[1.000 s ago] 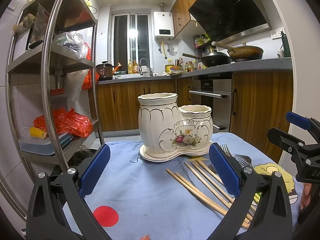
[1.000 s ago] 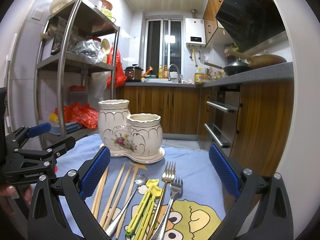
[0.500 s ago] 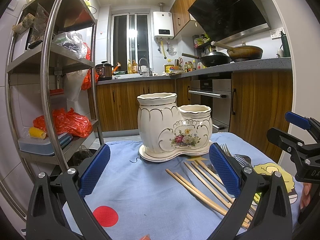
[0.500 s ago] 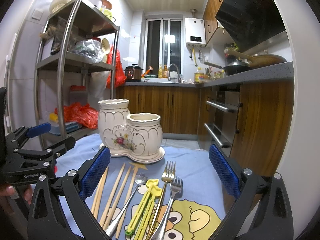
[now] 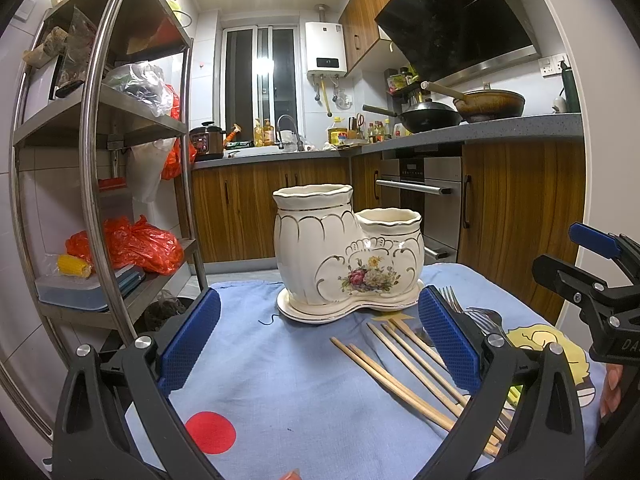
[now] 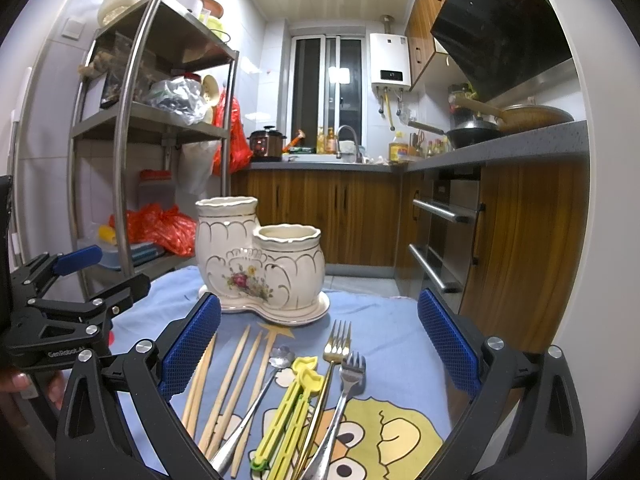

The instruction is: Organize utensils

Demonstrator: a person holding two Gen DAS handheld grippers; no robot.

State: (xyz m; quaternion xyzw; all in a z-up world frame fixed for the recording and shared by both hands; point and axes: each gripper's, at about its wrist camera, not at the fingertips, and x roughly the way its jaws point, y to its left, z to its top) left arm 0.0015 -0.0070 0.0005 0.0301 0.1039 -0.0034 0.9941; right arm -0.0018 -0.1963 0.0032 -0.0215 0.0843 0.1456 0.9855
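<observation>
Hovering, both my tongs spread apart, empty: right gripper (image 6: 318,344) over chopsticks (image 6: 230,384), lower centre; pinch 1 mid-shaft, lift toward holder (image 6: 260,260); left gripper (image 5: 318,340) idle.

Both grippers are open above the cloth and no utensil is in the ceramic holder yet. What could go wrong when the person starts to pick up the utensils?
1. The wooden chopsticks, spoon, yellow tongs and two forks lie close together, so the right gripper may catch two at once.
2. The ceramic holder stands near the cloth's far edge; a knock from a long utensil might tip it.
</observation>
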